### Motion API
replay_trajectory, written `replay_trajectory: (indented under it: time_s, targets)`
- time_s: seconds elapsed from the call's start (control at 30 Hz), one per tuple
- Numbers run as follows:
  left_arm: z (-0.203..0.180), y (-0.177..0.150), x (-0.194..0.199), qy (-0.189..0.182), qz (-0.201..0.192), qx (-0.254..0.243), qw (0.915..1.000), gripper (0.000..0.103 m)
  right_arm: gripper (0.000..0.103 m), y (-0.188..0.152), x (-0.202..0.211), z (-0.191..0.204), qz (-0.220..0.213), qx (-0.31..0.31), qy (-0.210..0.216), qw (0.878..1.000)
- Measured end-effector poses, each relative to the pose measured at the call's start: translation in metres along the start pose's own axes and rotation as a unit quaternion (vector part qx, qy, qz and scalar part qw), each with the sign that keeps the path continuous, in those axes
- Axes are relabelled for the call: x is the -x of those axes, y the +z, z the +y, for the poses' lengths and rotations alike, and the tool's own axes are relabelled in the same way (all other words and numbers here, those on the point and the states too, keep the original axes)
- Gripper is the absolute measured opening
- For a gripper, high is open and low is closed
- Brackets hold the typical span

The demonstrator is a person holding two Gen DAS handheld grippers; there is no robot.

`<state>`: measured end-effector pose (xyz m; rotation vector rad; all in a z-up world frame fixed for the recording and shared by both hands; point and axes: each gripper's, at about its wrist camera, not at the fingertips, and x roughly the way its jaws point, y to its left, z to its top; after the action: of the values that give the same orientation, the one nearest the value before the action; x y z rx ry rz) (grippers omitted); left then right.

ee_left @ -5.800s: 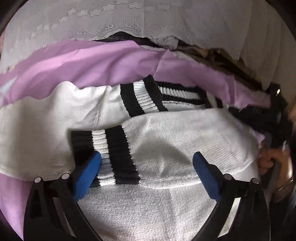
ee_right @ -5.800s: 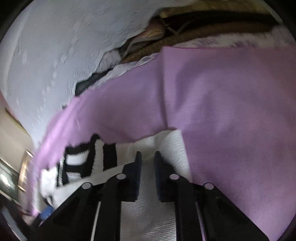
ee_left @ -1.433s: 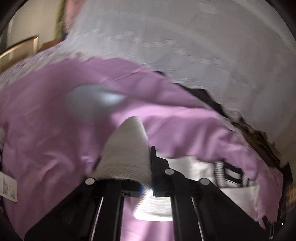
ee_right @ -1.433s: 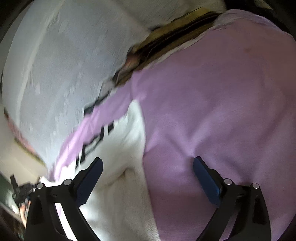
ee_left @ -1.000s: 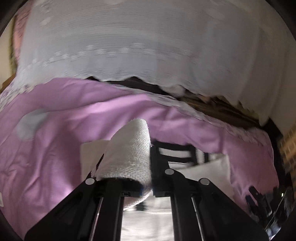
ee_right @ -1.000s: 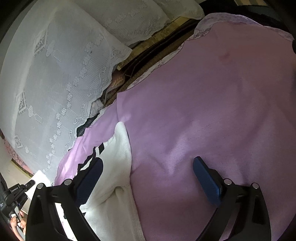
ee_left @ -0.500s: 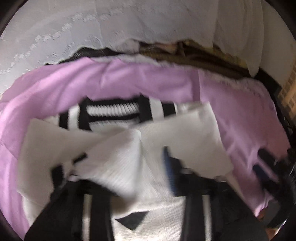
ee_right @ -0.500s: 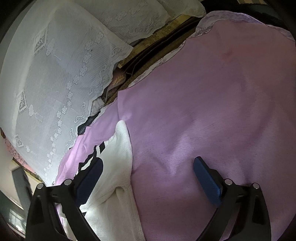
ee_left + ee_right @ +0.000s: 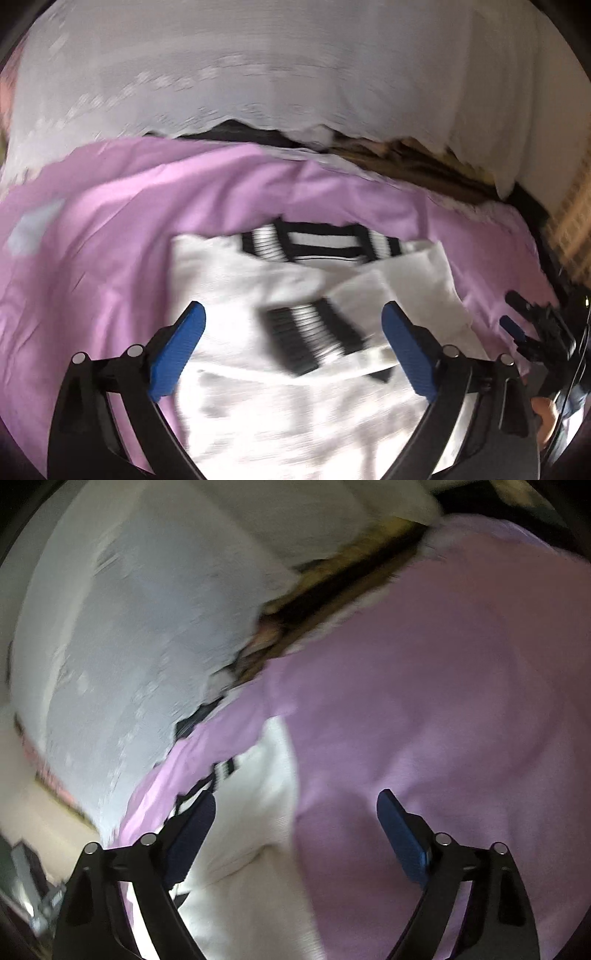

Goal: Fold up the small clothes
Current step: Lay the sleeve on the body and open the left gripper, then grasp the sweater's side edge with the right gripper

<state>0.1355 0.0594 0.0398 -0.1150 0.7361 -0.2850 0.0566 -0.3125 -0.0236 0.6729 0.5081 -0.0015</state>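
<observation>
White sweater (image 9: 236, 295) blurred; striped cuff (image 9: 314, 336) smeared.

Sweater (image 9: 236, 295) lies on sheet (image 9: 110, 229), centre to lower frame in left wrist view. Striped collar (image 9: 321, 245) at sweater's far edge. Sleeve (image 9: 373, 306) folded across body, cuff (image 9: 310, 334) at frame centre. Curtain (image 9: 258, 66) behind, across upper frame. Right gripper (image 9: 532, 328) at right edge, beside sweater. Right wrist view: sweater lower left, sheet to its right, curtain upper left.
</observation>
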Motion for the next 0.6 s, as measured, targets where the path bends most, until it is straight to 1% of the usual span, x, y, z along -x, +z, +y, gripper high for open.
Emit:
replay_trajectory:
  time_s: [0.1,0.17,0.2,0.27,0.3,0.33,0.37,0.4,0.47,0.5,0.57,0.6]
  targets:
    - [0.026,-0.005,0.000,0.020,-0.004,0.016,0.9997,0.094,0.089,-0.010,-0.003,0.043,0.027,0.087,0.025,0.996]
    - [0.041,-0.007,-0.013,0.041,0.007,0.029,0.9987,0.094,0.089,-0.025,-0.006,0.085,0.040,0.175,0.023,0.984]
    - [0.046,-0.006,-0.020,0.049,0.013,0.034,0.9981,0.094,0.089,-0.031,-0.008,0.101,0.044,0.207,0.018,0.977]
    - [0.061,-0.004,-0.039,0.076,0.030,0.055,0.9951,0.094,0.089,-0.052,-0.012,0.142,0.043,0.303,0.001,0.952]
    - [0.067,-0.004,-0.047,0.081,0.037,0.064,0.9939,0.094,0.089,-0.063,-0.016,0.162,0.041,0.350,-0.010,0.936]
    - [0.075,-0.006,-0.058,0.086,0.051,0.072,0.9924,0.094,0.089,-0.071,-0.019,0.174,0.041,0.381,-0.020,0.923]
    - [0.083,-0.010,-0.070,0.089,0.068,0.077,0.9907,0.095,0.089,-0.081,-0.025,0.189,0.045,0.417,-0.031,0.907]
    - [0.092,-0.015,-0.081,0.074,0.080,0.088,0.9901,0.099,0.089,-0.091,-0.032,0.201,0.051,0.448,-0.037,0.892]
    - [0.099,-0.014,-0.078,0.054,0.073,0.104,0.9905,0.099,0.088,-0.110,-0.049,0.222,0.058,0.507,-0.052,0.859]
    - [0.099,-0.014,-0.078,0.054,0.073,0.101,0.9907,0.099,0.086,-0.116,-0.054,0.226,0.063,0.523,-0.054,0.848]
    - [0.096,-0.015,-0.080,0.059,0.072,0.090,0.9915,0.099,0.078,-0.133,-0.072,0.235,0.080,0.567,-0.064,0.818]
    - [0.096,-0.015,-0.080,0.059,0.072,0.090,0.9915,0.099,0.077,-0.141,-0.078,0.239,0.083,0.584,-0.066,0.805]
